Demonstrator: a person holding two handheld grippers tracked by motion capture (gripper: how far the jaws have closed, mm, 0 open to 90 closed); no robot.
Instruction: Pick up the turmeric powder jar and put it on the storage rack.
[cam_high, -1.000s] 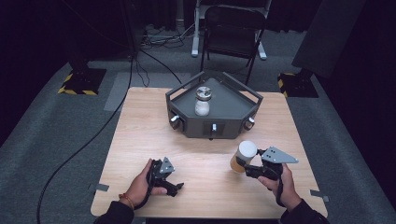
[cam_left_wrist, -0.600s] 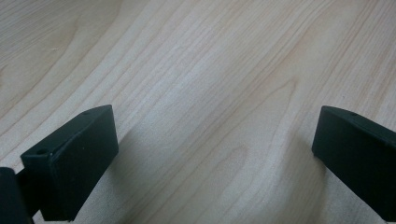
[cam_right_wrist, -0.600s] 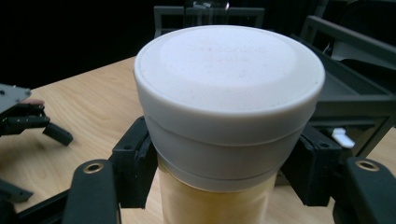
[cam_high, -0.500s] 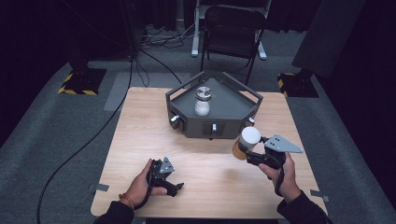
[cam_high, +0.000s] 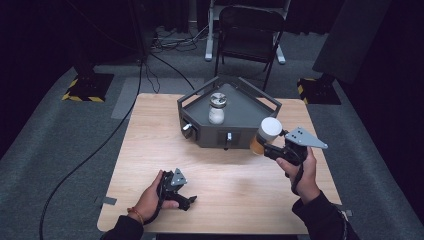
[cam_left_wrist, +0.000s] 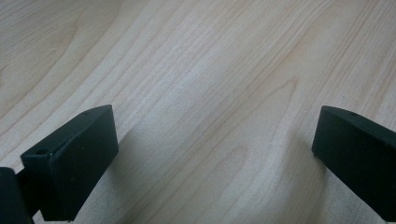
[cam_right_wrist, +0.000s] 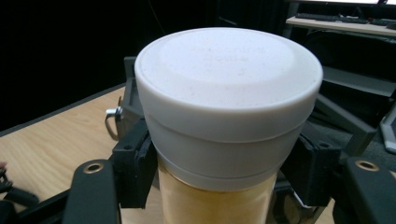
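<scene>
My right gripper (cam_high: 266, 148) is shut on a jar of tan powder with a white lid (cam_high: 266, 134), held in the air just in front of the dark grey three-sided tray's (cam_high: 250, 137) right corner. In the right gripper view the white-lidded jar (cam_right_wrist: 229, 107) fills the middle, with the black pads (cam_right_wrist: 135, 163) pressed on it just under the lid. A second jar (cam_high: 217, 108), glass with white contents and a metal lid, stands upright inside the tray. My left gripper (cam_high: 186, 197) rests low on the table's front left, jaws open over bare wood (cam_left_wrist: 205, 116).
The wooden table (cam_high: 150, 145) has free room across its left half and front. Knobs and a latch stick out of the tray's front walls. Behind the table stand a black folding chair (cam_high: 247, 30) and cables on the grey floor.
My right gripper has lifted the white-lidded jar off the table and carried it up and back toward the tray's right corner. The left gripper has stayed put.
</scene>
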